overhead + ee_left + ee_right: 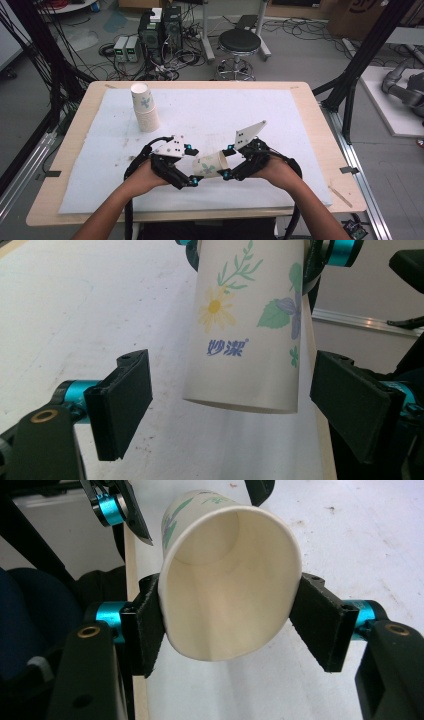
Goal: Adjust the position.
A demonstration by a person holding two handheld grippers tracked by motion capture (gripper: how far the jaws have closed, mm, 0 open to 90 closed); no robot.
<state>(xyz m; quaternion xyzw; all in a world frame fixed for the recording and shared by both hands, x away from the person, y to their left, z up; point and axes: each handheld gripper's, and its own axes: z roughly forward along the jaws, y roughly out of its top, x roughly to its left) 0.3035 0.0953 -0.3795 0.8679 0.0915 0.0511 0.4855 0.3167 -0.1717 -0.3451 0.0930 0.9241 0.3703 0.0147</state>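
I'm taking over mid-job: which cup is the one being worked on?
On the white mat, look near the front edge, between the person's two hands. The paper cup lies sideways there, squeezed at its rim by the right gripper, unlike the upright stack of cups farther back.

A stack of paper cups (144,109) stands on the white mat (210,112) (far left part), beyond it a black stool (239,42).

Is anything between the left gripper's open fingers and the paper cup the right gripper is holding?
Nothing visible. The paper cup hangs base-first between the left gripper's fingers, with bare gaps on both sides. The right gripper clamps it at the rim, squeezing the mouth oval, away from the base end.
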